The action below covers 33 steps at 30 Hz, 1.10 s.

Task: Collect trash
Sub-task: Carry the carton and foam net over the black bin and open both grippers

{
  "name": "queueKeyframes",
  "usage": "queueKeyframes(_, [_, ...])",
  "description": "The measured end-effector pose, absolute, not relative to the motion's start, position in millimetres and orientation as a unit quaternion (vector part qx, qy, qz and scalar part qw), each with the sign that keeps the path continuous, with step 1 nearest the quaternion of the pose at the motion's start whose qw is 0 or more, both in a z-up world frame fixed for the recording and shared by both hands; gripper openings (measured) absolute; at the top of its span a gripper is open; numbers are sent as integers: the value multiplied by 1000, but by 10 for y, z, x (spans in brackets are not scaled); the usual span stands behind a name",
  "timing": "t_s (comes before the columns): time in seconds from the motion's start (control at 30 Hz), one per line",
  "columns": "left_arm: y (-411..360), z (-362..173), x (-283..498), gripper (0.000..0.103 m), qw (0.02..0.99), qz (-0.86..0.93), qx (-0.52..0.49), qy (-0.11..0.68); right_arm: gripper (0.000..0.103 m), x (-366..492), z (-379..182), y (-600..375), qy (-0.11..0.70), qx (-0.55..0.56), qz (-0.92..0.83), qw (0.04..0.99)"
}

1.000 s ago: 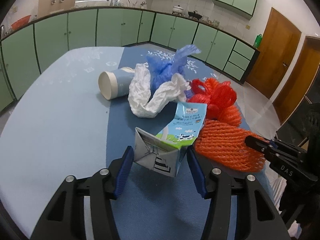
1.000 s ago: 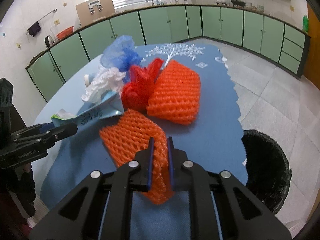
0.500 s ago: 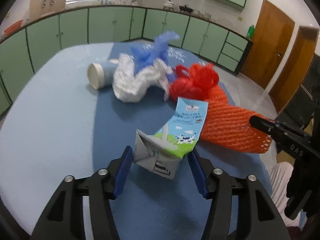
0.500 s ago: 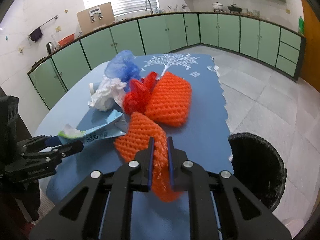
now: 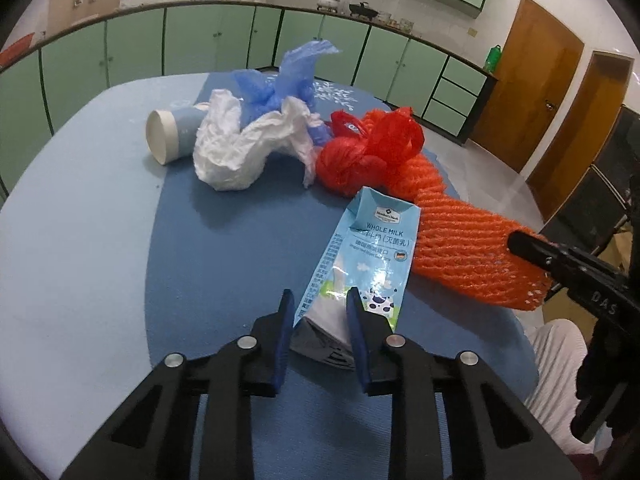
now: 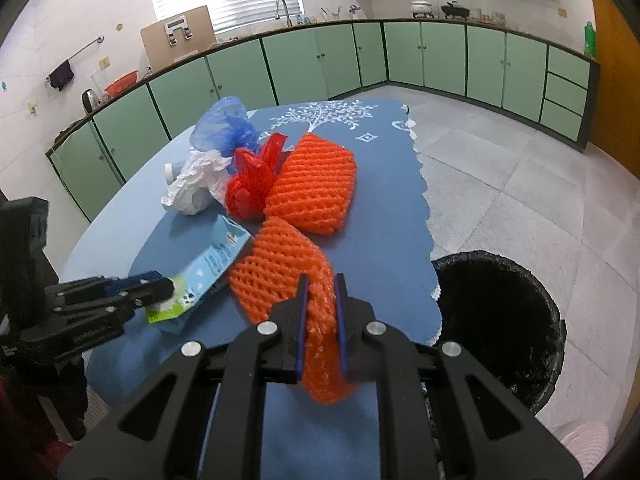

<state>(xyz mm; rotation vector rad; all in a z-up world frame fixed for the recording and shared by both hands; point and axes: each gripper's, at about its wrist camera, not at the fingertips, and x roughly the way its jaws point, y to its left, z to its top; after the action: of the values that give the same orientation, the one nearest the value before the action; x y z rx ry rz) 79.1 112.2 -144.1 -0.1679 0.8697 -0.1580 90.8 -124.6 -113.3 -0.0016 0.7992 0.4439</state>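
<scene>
The left tool (image 5: 320,318), which straddled the milk carton (image 5: 362,258) with jaws wide a moment ago, is now closing on its crumpled near end, so the carton looks nearly secured for lifting off the counter (image 5: 100,248). The right tool (image 6: 320,312) stays clamped on the orange foam net (image 6: 280,276), its front end lifted, with the black-lined bin (image 6: 500,320) at its three o'clock on the floor.

Left gripper (image 5: 320,304): black angular frame, blue finger pads, silver screw heads. Right gripper (image 6: 321,290): identical build; white "DAS" lettering on its side.
</scene>
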Motion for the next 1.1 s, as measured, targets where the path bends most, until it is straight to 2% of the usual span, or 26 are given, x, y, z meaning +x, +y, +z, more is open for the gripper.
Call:
queueKeyframes(0.07, [1119,-1445,806,43,898,-71,-86,426,11,895,-1127,-1239,386,-2,215,897])
queueKeyframes(0.1, [1114,-1456,812,58,896,-71,-90,429,11,891,-1124,-1242,386,-2,215,897])
queueKeyframes(0.13, [1111,-1459,812,63,896,-71,-91,428,11,890,-1122,-1243,385,-2,215,898])
queueKeyframes(0.2, [1088,-1476,809,66,895,-75,-86,430,11,887,-1117,-1254,384,-2,214,898])
queueKeyframes(0.23, [1069,-1487,817,73,894,-80,-85,433,11,890,-1117,-1262,384,-1,213,899])
queueKeyframes(0.3, [1031,-1519,826,77,891,-85,-79,438,11,900,-1120,-1281,385,0,209,899])
queueKeyframes(0.4, [954,-1552,819,77,896,-79,-51,435,11,916,-1127,-1307,388,2,204,899])
queueKeyframes(0.5, [878,-1545,816,60,902,-72,-23,425,11,924,-1128,-1299,389,2,204,898])
queueKeyframes(0.73, [865,-1430,729,53,909,-68,-21,410,11,891,-1088,-1292,381,-3,206,901])
queueKeyframes(1.07, [710,-1044,641,50,920,-96,-13,380,11,826,-840,-1455,350,4,202,915])
queueKeyframes(1.1, [676,-1007,635,46,921,-100,-10,376,11,821,-813,-1488,347,6,200,916])
